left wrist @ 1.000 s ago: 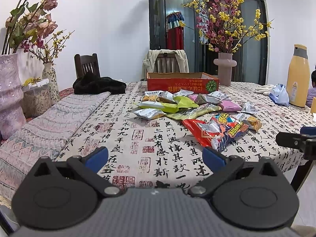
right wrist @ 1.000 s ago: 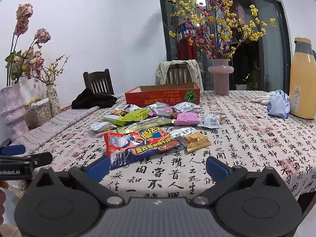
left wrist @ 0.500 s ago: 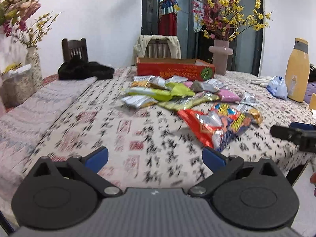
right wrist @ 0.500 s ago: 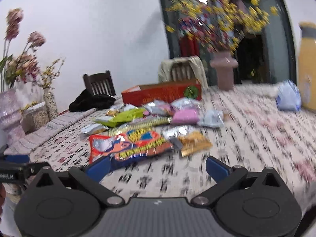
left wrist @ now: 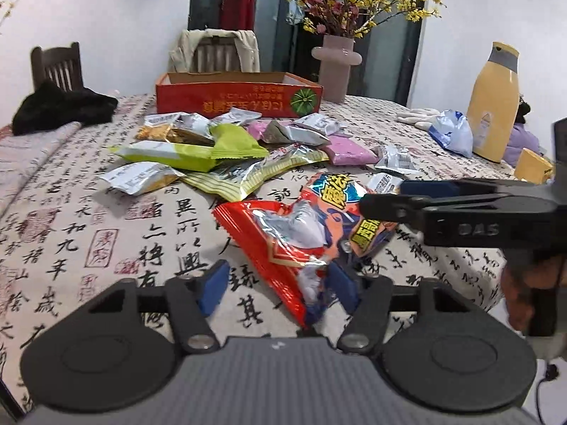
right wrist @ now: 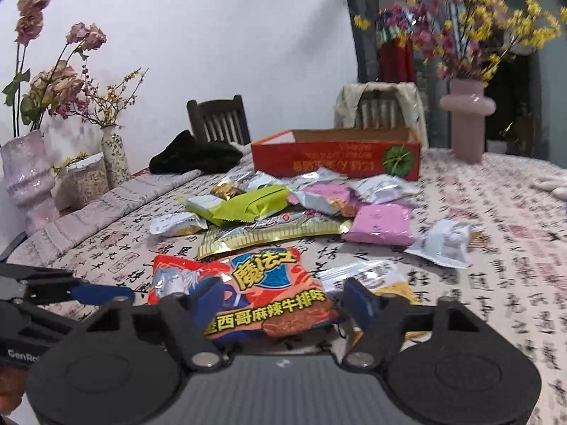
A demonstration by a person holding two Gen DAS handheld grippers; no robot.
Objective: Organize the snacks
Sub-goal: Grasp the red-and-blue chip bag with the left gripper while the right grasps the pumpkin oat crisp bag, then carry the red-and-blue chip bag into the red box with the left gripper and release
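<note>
Both grippers are closing on the big red snack bag (right wrist: 244,294) at the near table edge, the nearest of the loose packets lying in front of the red cardboard box (right wrist: 336,157). Left gripper (left wrist: 276,285) and right gripper (right wrist: 283,301) each straddle an end, pads apparently not yet pressing. Next, likely: clamp, lift, carry boxward.

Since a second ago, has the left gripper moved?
Yes. The left gripper has come forward over the table toward the red box, and its closing jaws now straddle the red snack bag.
</note>
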